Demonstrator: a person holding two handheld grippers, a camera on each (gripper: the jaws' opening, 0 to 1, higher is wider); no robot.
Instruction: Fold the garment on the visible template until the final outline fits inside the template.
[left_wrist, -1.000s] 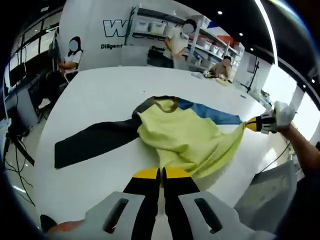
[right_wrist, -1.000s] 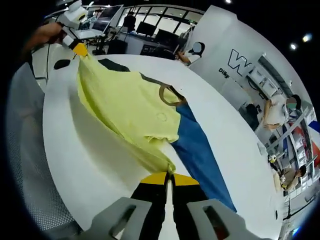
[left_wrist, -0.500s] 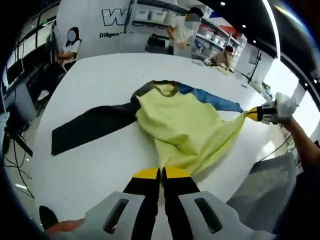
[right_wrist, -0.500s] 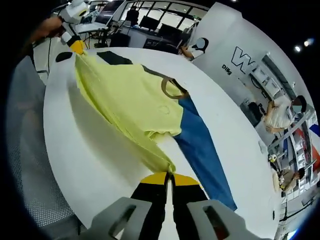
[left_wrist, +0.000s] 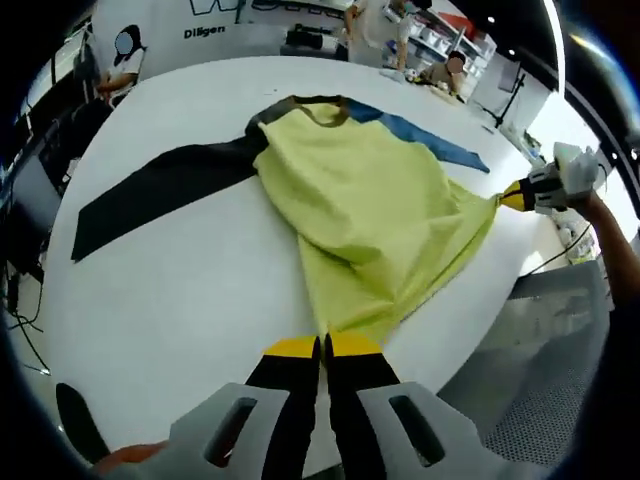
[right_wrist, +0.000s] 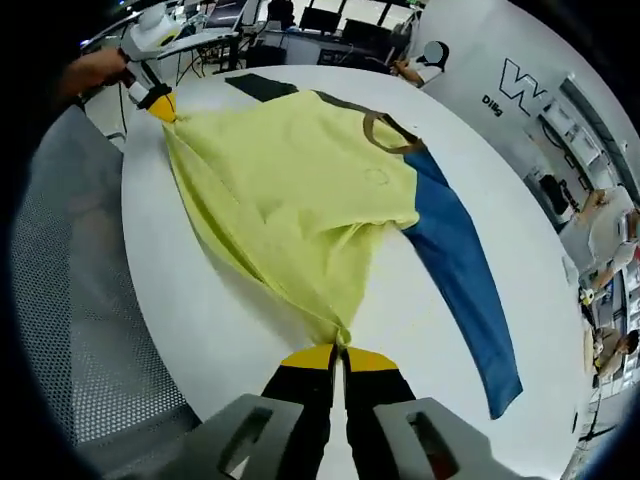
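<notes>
A long-sleeved garment lies on a white round table: yellow body, one black sleeve, one blue sleeve, brown collar. My left gripper is shut on one hem corner of the yellow body. My right gripper is shut on the other hem corner, and appears in the left gripper view as the right gripper. In the right gripper view the yellow body is stretched flat between me and the left gripper; the blue sleeve runs to the right.
The table edge is close beneath both grippers, with a grey mesh surface beyond it. Several people sit or stand by shelves and desks at the far side of the room.
Both grippers have pulled the hem back toward the table's near edge and apart. The yellow body now lies flatter and more spread, with fewer bunched folds.
</notes>
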